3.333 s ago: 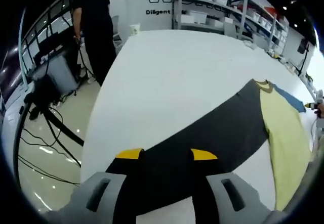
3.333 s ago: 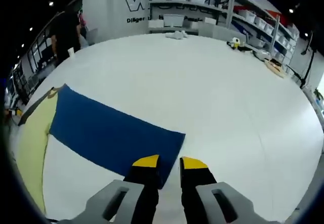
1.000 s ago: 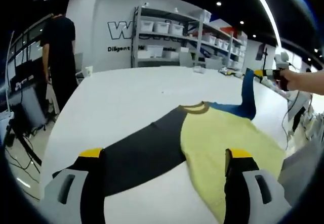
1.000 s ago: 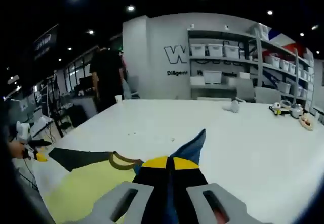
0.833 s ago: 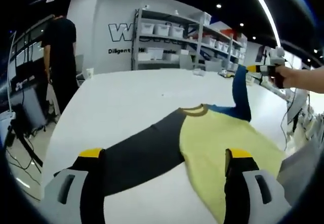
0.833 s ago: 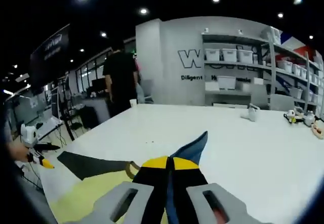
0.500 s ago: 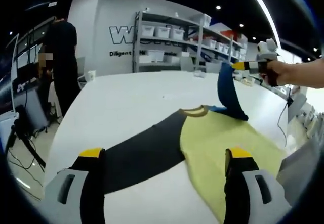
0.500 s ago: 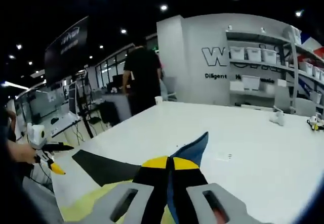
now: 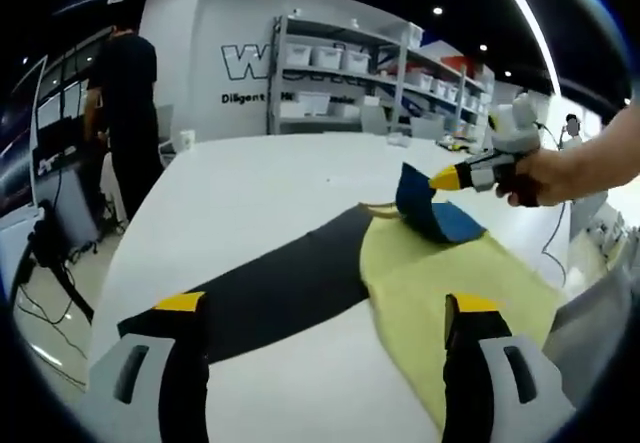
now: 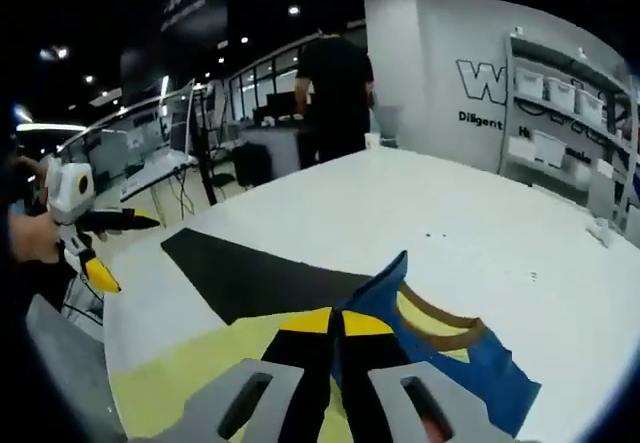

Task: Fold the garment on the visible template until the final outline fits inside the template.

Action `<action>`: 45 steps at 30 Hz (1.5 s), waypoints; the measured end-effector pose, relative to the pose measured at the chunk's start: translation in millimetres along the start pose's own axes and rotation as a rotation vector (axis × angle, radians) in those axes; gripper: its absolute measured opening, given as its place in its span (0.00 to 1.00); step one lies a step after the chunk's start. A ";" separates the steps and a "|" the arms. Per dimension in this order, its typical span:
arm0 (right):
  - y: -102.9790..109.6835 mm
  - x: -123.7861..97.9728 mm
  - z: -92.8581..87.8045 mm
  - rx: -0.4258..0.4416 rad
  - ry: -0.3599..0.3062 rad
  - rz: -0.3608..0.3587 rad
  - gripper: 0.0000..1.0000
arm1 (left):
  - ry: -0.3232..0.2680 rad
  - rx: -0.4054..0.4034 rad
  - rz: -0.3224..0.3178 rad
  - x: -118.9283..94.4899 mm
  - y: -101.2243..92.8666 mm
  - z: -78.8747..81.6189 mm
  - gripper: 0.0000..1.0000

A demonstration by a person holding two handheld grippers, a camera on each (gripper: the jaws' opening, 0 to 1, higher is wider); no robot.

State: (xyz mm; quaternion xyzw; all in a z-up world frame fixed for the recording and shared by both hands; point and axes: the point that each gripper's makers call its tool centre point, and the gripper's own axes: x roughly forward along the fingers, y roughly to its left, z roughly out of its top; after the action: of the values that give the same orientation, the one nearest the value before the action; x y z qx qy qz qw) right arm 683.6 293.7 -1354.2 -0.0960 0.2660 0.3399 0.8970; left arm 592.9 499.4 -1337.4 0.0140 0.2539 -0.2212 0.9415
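A T-shirt lies on the white table [image 9: 250, 193], with a yellow body [image 9: 450, 283], a black sleeve [image 9: 270, 288] and a blue sleeve [image 9: 430, 208]. My right gripper [image 10: 335, 321] is shut on the blue sleeve's [image 10: 440, 358] end and holds it folded over the yellow body [image 10: 200, 373], just past the brown collar [image 10: 440, 318]. In the left gripper view that right gripper [image 9: 450, 176] comes in from the right in a hand. My left gripper [image 9: 325, 308] is wide open above the table's near edge and holds nothing. It also appears as the left gripper [image 10: 125, 248] at the left of the right gripper view.
A person in black [image 9: 125, 113] stands at the table's far left corner. Shelves with white bins [image 9: 340, 73] line the back wall. Small items [image 9: 455, 143] sit at the table's far right edge. Cables and a stand [image 9: 45, 263] are on the floor to the left.
The right gripper has carried the lifted blue sleeve down and inward over the yellow body. The left gripper has stayed open in the same place.
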 end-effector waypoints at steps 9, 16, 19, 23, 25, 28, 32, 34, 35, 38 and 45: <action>21.4 25.0 -25.1 -0.063 0.077 0.025 0.00 | 0.018 0.007 0.004 -1.5 -1.1 -4.3 0.99; 25.6 44.1 -22.6 -0.087 0.097 0.028 0.00 | 0.031 -0.004 0.014 -0.9 1.9 -10.6 0.99; 26.6 51.7 -26.5 -0.116 0.135 0.038 0.00 | 0.035 -0.010 0.018 -1.2 2.7 -11.6 0.99; 31.4 58.8 -35.1 -0.123 0.160 0.059 0.00 | 0.037 -0.016 0.022 -0.9 3.8 -13.3 0.99; 37.0 61.6 -36.7 -0.110 0.164 0.081 0.00 | 0.034 -0.025 0.026 -1.6 5.4 -14.1 0.99; 41.9 66.7 -42.5 -0.135 0.195 0.113 0.00 | 0.038 -0.037 0.033 -2.5 9.0 -17.8 0.99; 52.1 64.7 -42.6 -0.112 0.199 0.165 0.00 | 0.050 -0.051 0.040 -2.6 14.4 -24.1 0.99; 58.5 62.0 -41.3 -0.115 0.201 0.186 0.03 | 0.048 -0.063 0.046 -3.2 17.5 -24.7 0.99; 61.6 59.4 -37.3 -0.115 0.182 0.196 0.05 | 0.046 -0.067 0.053 -3.5 21.4 -25.1 0.99; 67.6 50.0 -29.8 -0.091 0.147 0.214 0.05 | 0.042 -0.099 0.085 -6.2 35.5 -26.8 0.98; 80.8 25.8 -23.1 -0.071 0.082 0.252 0.15 | 0.038 -0.236 0.253 -15.3 96.3 -43.4 0.92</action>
State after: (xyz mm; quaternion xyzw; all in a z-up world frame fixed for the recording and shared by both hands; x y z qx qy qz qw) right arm 636.9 360.6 -1386.9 -0.1073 0.3000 0.4551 0.8315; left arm 601.4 598.6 -1376.0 -0.0605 0.2921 -0.0693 0.9520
